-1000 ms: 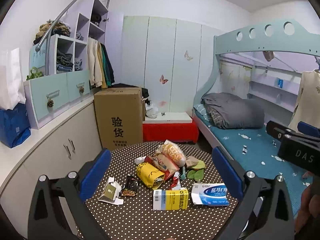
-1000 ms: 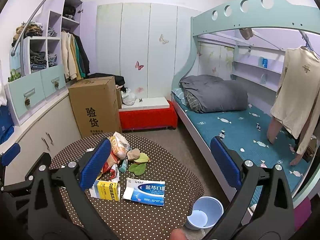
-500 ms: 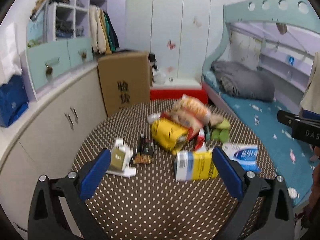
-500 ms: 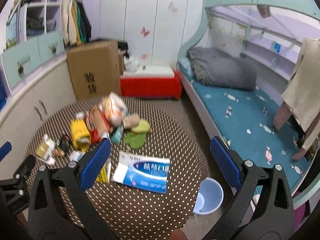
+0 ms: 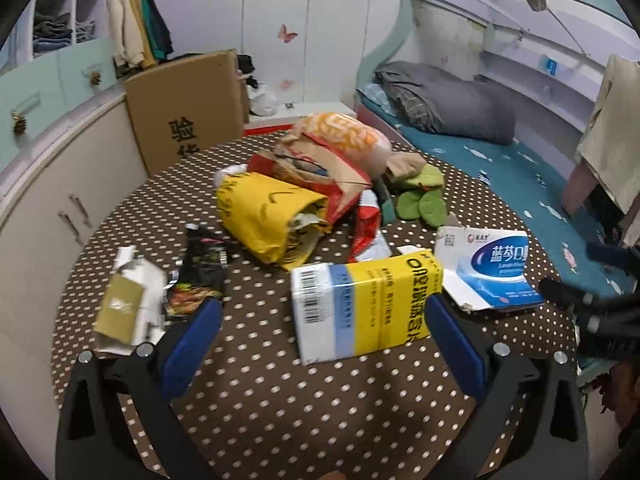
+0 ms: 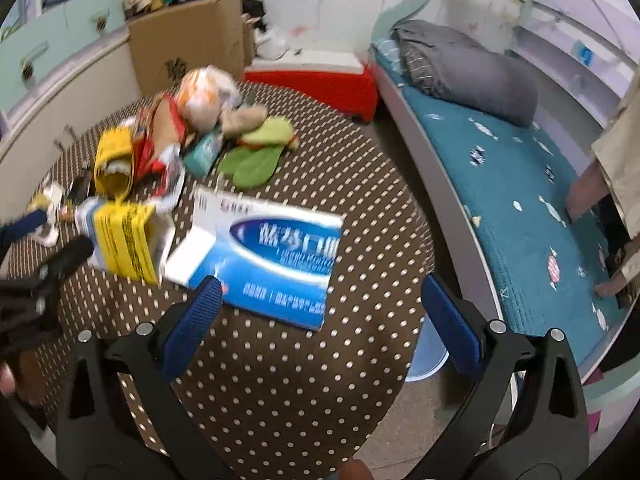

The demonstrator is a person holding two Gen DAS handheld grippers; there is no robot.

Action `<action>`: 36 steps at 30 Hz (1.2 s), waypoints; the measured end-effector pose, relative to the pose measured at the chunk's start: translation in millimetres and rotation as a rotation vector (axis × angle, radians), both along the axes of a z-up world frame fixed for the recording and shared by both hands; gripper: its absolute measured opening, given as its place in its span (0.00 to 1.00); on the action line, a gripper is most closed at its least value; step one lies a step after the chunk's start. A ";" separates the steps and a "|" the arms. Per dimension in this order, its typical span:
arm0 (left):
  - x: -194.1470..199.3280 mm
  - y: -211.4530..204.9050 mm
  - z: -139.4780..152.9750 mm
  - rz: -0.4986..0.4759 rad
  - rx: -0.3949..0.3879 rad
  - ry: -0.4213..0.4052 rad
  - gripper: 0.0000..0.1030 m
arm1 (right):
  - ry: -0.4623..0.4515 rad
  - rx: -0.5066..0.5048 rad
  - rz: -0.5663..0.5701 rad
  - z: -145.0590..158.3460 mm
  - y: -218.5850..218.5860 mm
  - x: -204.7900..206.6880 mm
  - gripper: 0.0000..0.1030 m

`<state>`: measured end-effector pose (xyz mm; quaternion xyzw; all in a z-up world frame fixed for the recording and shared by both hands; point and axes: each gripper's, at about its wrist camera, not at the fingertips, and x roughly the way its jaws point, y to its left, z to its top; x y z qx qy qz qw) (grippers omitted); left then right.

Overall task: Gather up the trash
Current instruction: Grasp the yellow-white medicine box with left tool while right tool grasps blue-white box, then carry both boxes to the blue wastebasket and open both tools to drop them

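My left gripper (image 5: 320,320) hangs wide and empty over the yellow-and-white box (image 5: 366,308), my right gripper (image 6: 318,304) equally wide above the blue-and-white box (image 6: 266,260); I should straddle each box across its short side and close squarely. The blue-and-white box lies near the table (image 6: 280,380) rim, with the pale blue bin (image 6: 426,354) just below that edge and bare cloth toward me for swinging over.

Blue-and-white box (image 6: 276,256) lettering motion-blurred; pale blue bin (image 6: 426,350) half hidden behind table (image 6: 280,380).
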<state>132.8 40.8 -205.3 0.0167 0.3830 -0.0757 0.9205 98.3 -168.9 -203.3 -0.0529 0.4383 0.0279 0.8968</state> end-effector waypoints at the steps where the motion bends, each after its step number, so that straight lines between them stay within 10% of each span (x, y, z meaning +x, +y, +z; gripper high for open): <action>1: 3.1 -3.5 -4.5 -0.011 -0.003 0.014 0.96 | 0.012 -0.007 0.035 -6.0 4.3 -0.5 0.94; 8: 27.8 -6.5 -27.5 -0.041 -0.064 0.069 0.96 | -0.015 -0.162 0.134 -33.2 30.2 16.2 0.93; 10: 34.2 -6.9 -31.5 -0.075 -0.102 0.087 0.73 | -0.025 -0.170 0.162 -35.0 33.8 21.6 0.86; 14: 38.0 -16.8 -33.5 -0.128 -0.104 0.102 0.43 | -0.012 -0.135 0.201 -37.3 35.7 31.0 0.33; 18: 39.8 -27.2 -35.9 -0.156 -0.120 0.104 0.30 | -0.033 -0.078 0.196 -30.5 30.3 34.3 0.23; 24: 31.9 -40.0 -28.6 -0.165 -0.121 0.070 0.01 | -0.044 0.128 0.154 -9.1 -2.6 32.5 0.17; 36: 3.6 -35.4 -6.3 -0.154 -0.145 0.011 0.01 | -0.059 0.354 0.114 12.3 -39.9 17.7 0.15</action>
